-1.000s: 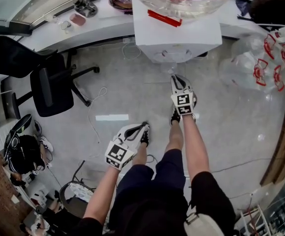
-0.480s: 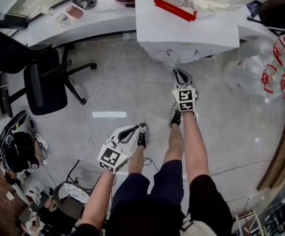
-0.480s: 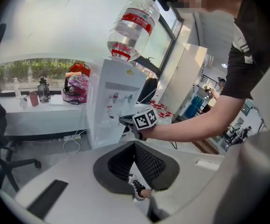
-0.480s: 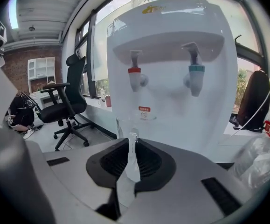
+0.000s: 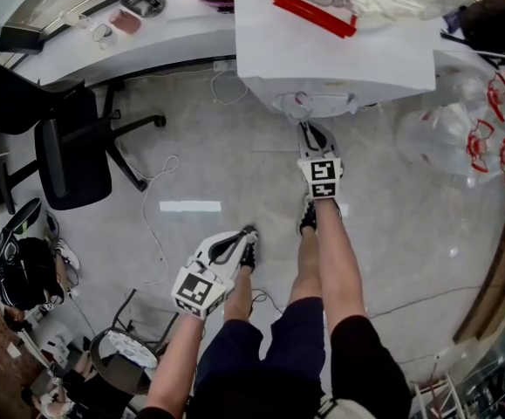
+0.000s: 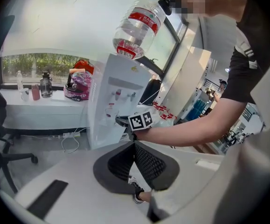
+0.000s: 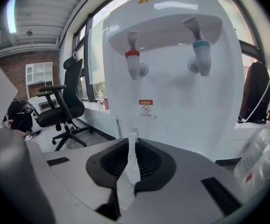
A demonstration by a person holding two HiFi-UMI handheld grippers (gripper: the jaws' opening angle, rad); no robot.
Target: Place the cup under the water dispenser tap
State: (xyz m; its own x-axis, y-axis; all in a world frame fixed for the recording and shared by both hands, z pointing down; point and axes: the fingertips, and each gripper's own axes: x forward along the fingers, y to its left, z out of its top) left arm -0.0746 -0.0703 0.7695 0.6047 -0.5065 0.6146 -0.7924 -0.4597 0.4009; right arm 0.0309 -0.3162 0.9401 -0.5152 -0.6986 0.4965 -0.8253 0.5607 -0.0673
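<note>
The white water dispenser [image 5: 330, 55] stands in front of me, with a bottle [image 6: 137, 24] on top. Its red tap [image 7: 133, 62] and teal tap [image 7: 200, 55] show up close in the right gripper view. My right gripper [image 5: 309, 133] reaches toward the dispenser's front, just below the taps. It is shut on the rim of a clear plastic cup [image 7: 131, 160], whose thin wall sticks up between the pads. My left gripper [image 5: 249, 236] hangs lower and nearer my legs. Its jaws are shut [image 6: 135, 158] with nothing between them.
A black office chair [image 5: 69, 151] stands to the left on the grey floor. A white counter [image 5: 147, 33] with bottles runs behind it. Empty clear water jugs [image 5: 461, 129] lie to the dispenser's right. A white cable [image 5: 152, 203] trails across the floor.
Both grippers have sunk lower. The right one, still holding the cup, has come closer to the dispenser's front below the taps.
</note>
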